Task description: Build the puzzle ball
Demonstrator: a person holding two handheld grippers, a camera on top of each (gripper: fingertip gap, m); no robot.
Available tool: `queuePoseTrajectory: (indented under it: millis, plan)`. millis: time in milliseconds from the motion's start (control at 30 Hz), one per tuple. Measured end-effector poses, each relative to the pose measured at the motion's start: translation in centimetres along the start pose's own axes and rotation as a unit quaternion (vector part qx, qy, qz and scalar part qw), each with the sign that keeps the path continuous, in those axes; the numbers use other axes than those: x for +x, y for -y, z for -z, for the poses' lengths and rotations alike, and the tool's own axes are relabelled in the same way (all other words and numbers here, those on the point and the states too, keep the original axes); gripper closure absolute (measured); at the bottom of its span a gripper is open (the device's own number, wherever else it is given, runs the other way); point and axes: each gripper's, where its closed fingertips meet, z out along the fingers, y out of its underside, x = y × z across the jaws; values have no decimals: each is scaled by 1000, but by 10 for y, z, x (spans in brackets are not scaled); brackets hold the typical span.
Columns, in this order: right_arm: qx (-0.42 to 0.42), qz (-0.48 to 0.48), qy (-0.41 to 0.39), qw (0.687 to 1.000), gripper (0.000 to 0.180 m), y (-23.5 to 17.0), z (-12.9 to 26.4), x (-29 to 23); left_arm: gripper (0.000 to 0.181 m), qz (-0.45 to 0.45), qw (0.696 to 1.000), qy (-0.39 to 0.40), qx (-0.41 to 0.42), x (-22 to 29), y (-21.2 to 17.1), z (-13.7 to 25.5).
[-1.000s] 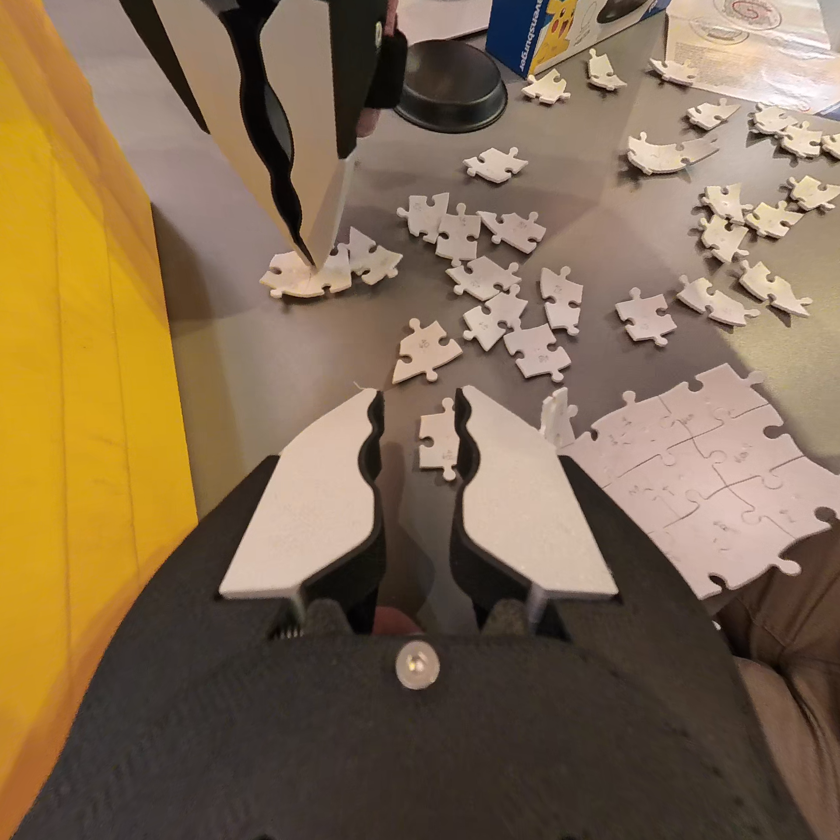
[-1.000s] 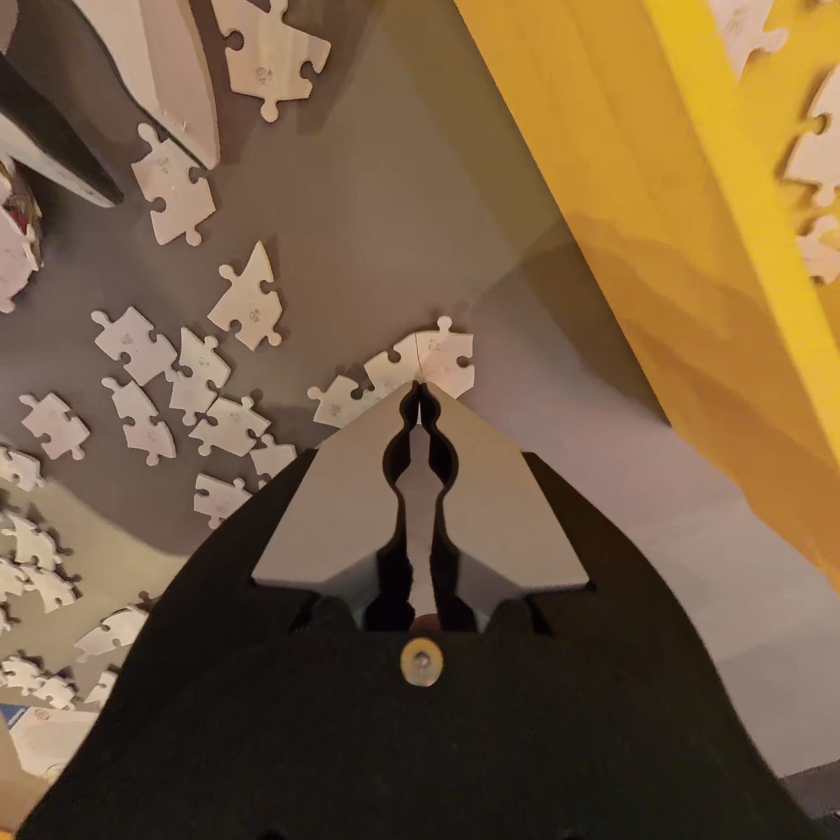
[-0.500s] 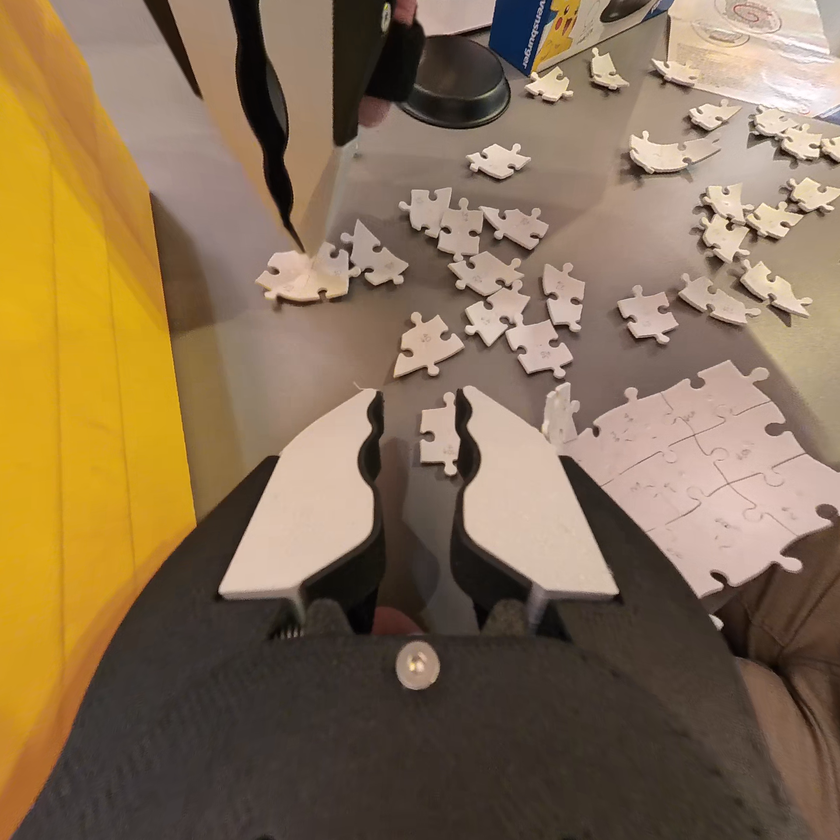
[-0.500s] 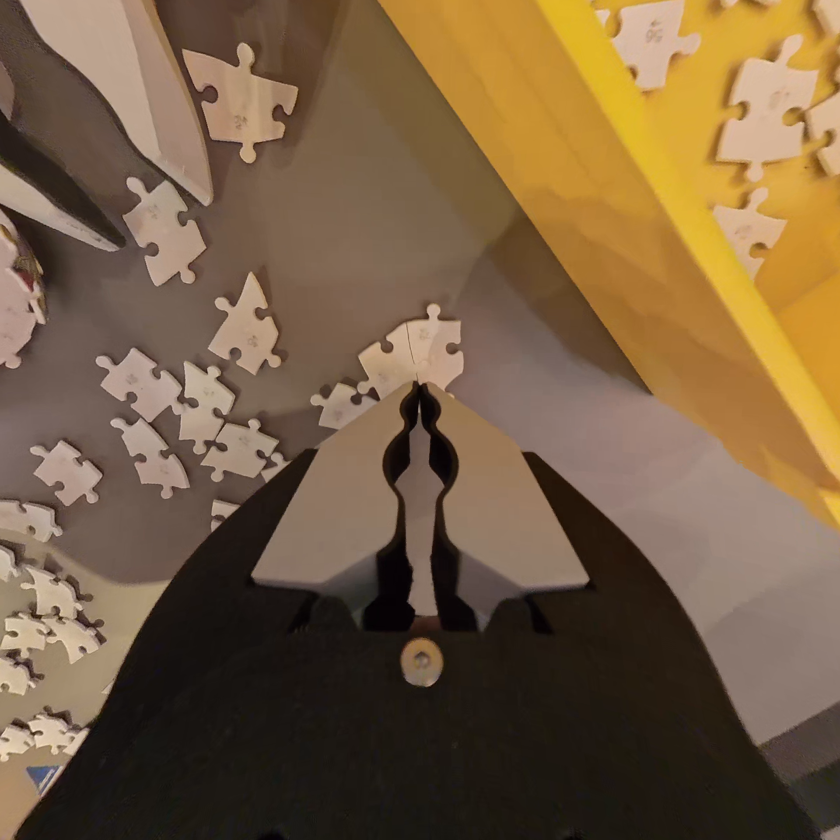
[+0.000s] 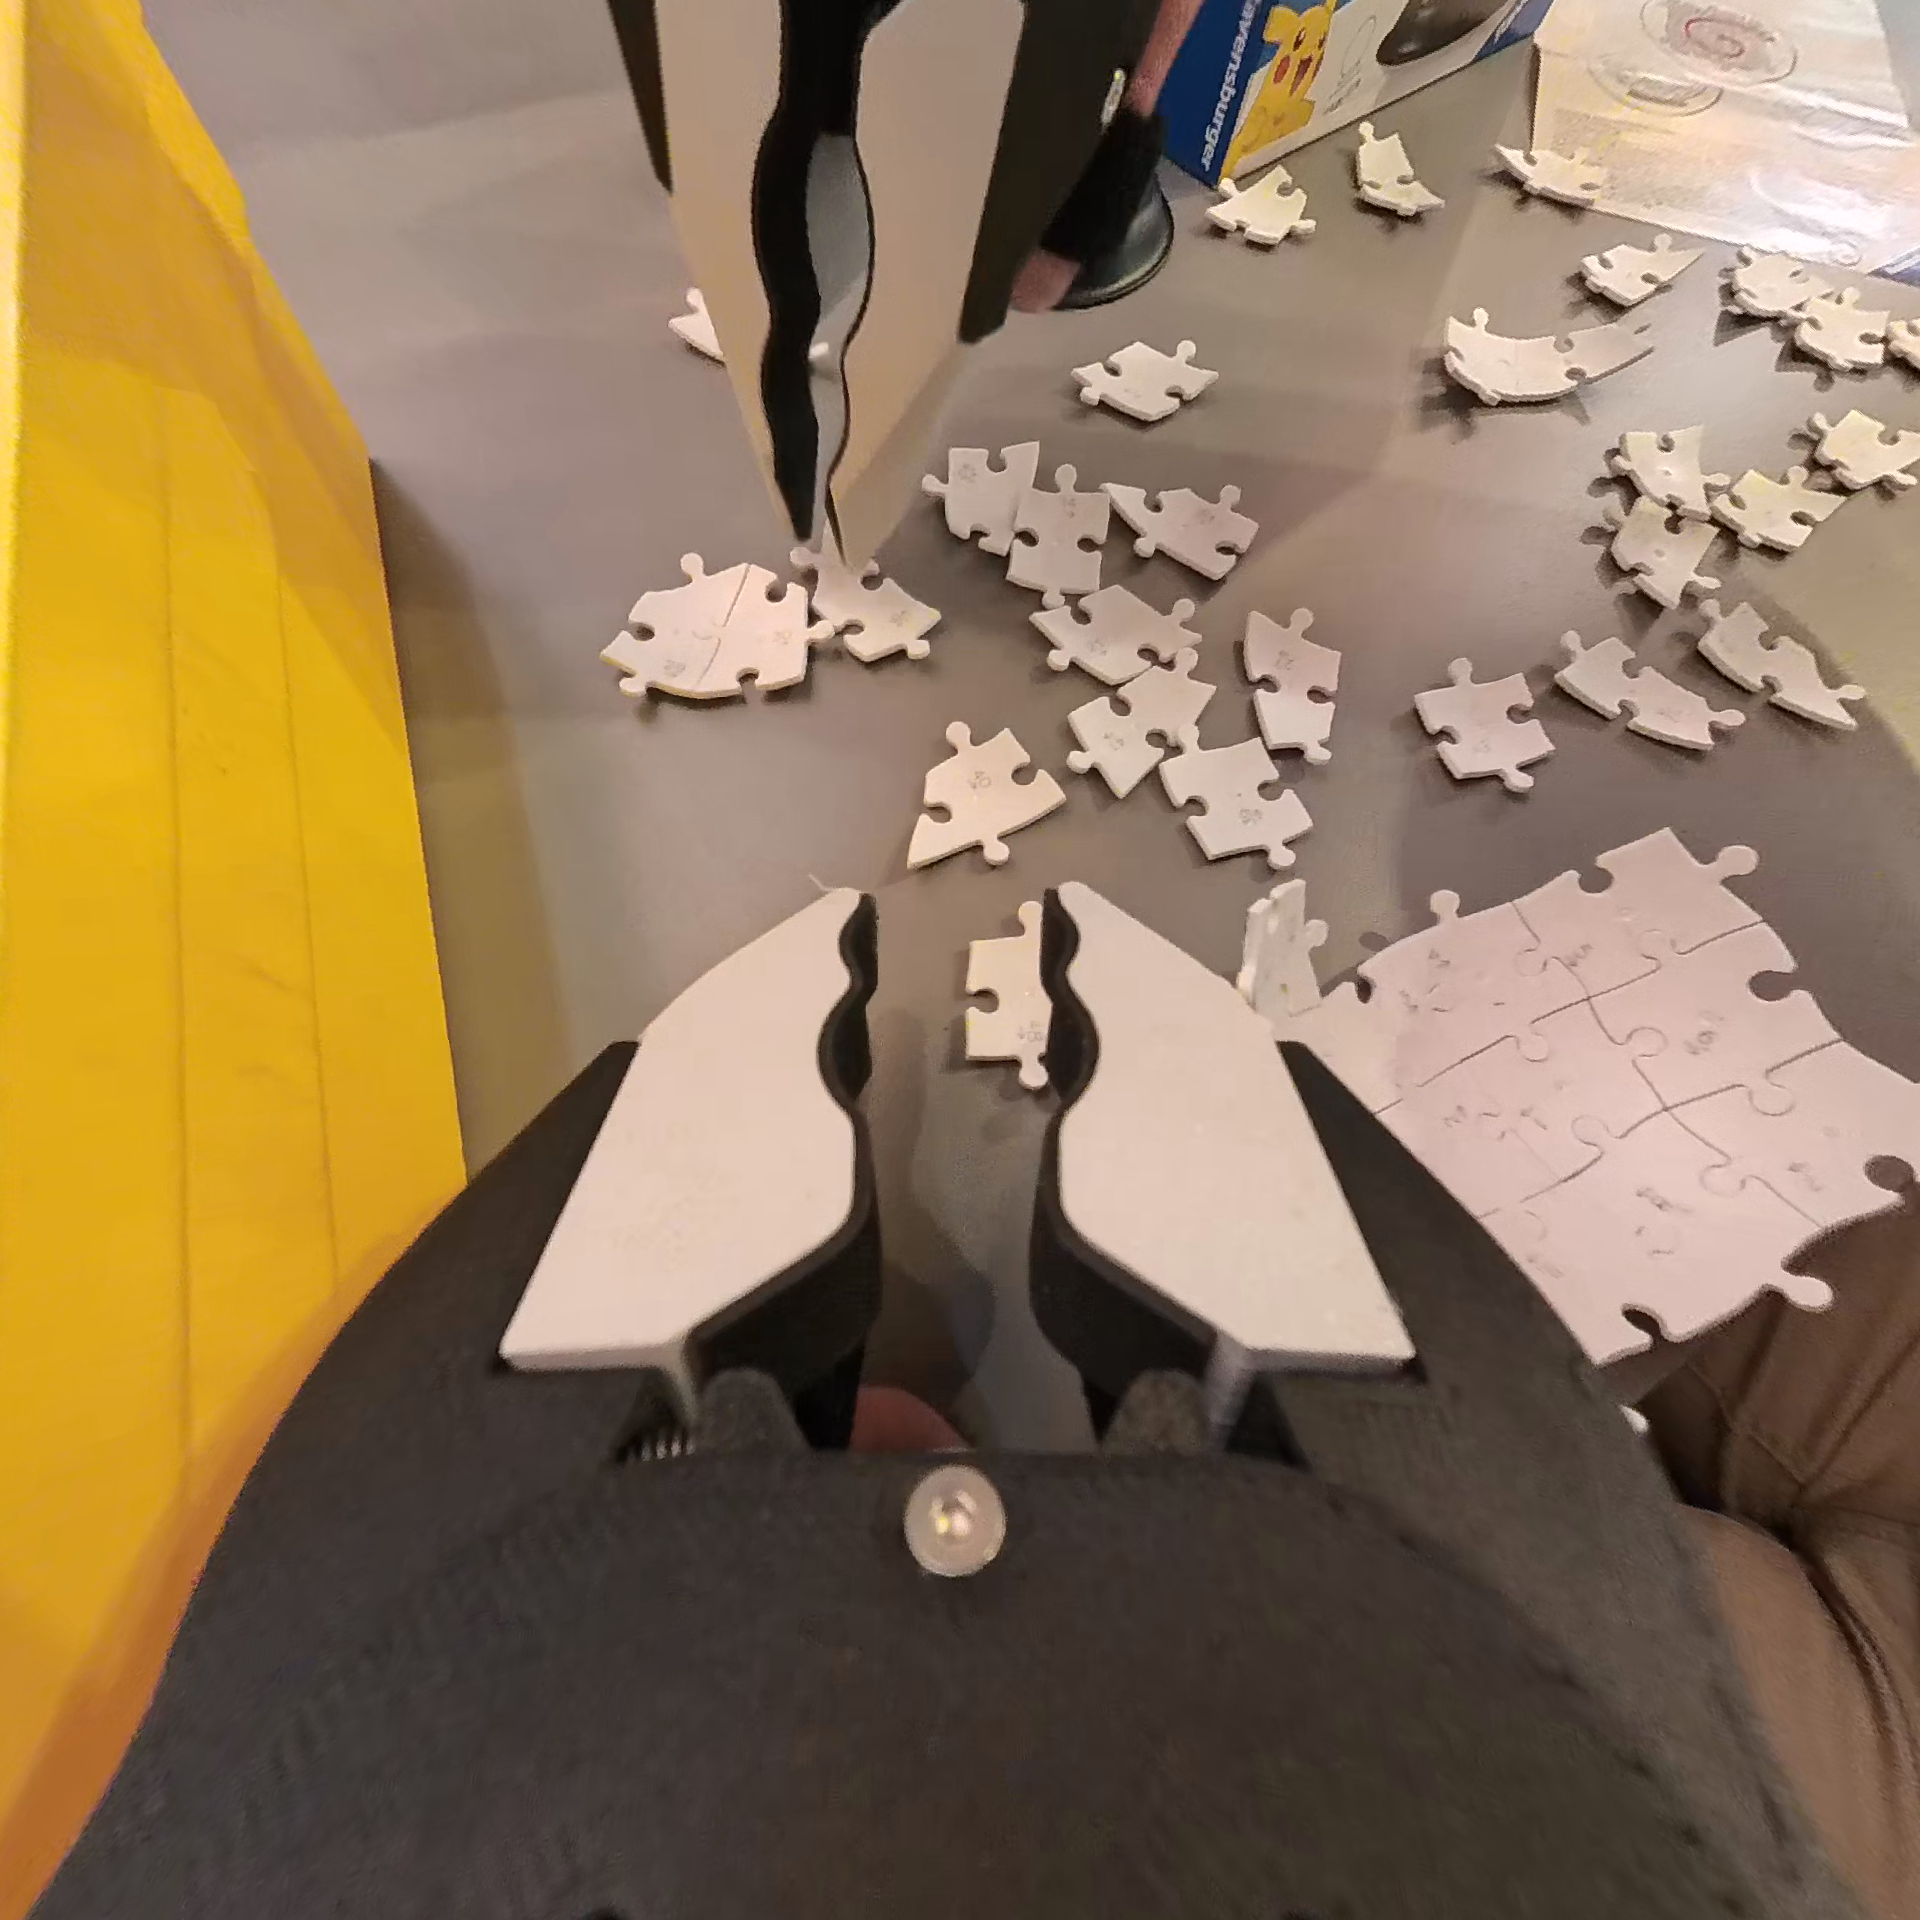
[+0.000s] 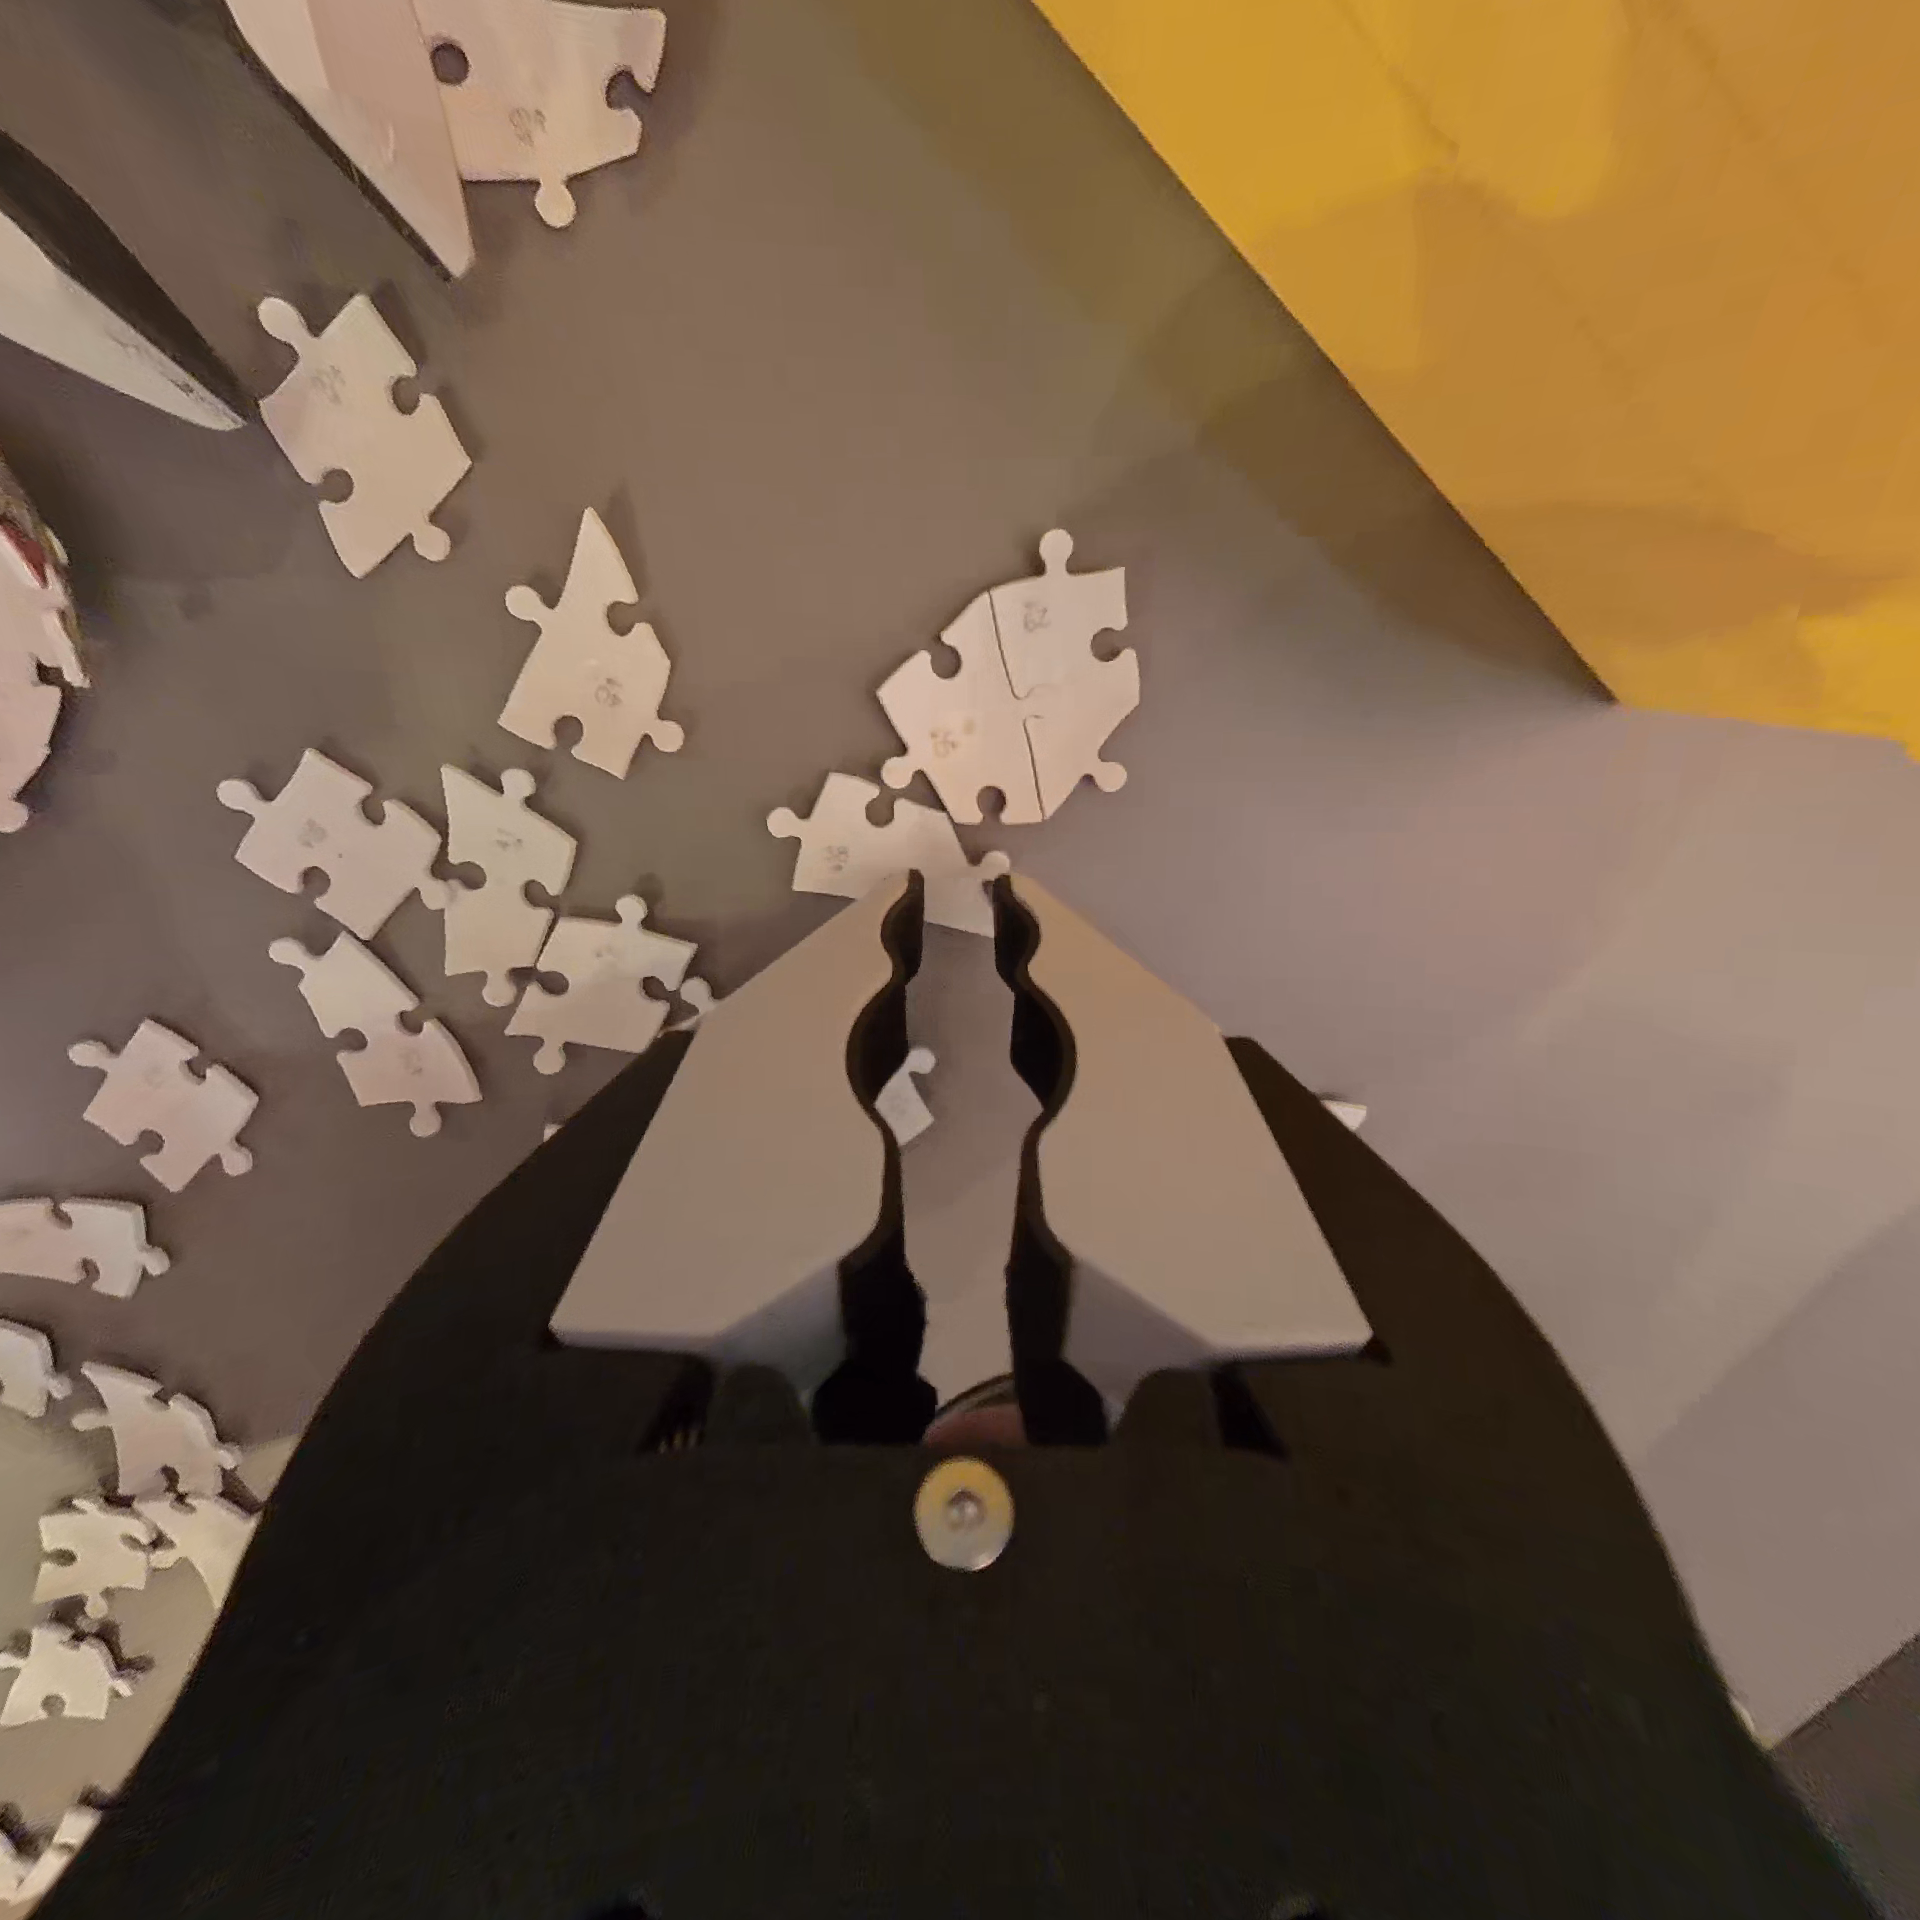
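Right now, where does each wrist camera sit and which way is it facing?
Left wrist: behind the open left gripper, looking across the table; a gloved hand shows.
Right wrist: behind the slightly open right gripper, pointing steeply down.
Both share: the joined two-piece cluster and yellow bin.

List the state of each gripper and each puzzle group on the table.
Left gripper: open, empty.
Right gripper: slightly open, over a loose piece.
Two-piece cluster: joined, flat.
Large panel: joined, overhanging the table edge.
Scattered pieces: loose, blank side up.
Puzzle box: lying flat.
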Motion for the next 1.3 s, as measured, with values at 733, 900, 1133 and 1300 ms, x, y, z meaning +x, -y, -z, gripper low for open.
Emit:
queuePoseTrajectory:
  millis: [733, 900, 1133, 1300]
  plan:
    - [65, -203, -116, 970, 153, -52, 59, 41, 151, 5, 1000, -6, 6, 2, 0, 2]
    - [34, -211, -157, 964, 134, -65, 46, 54, 151, 7, 1000, -7, 7, 2, 0, 1]
    - [16, -204, -127, 971, 142, -62, 24, 43, 151, 4, 1000, -3, 7, 0, 1, 4]
    - [-12, -192, -102, 976, 139, -70, 31, 11, 151, 6, 1000, -4, 7, 0, 0, 5]
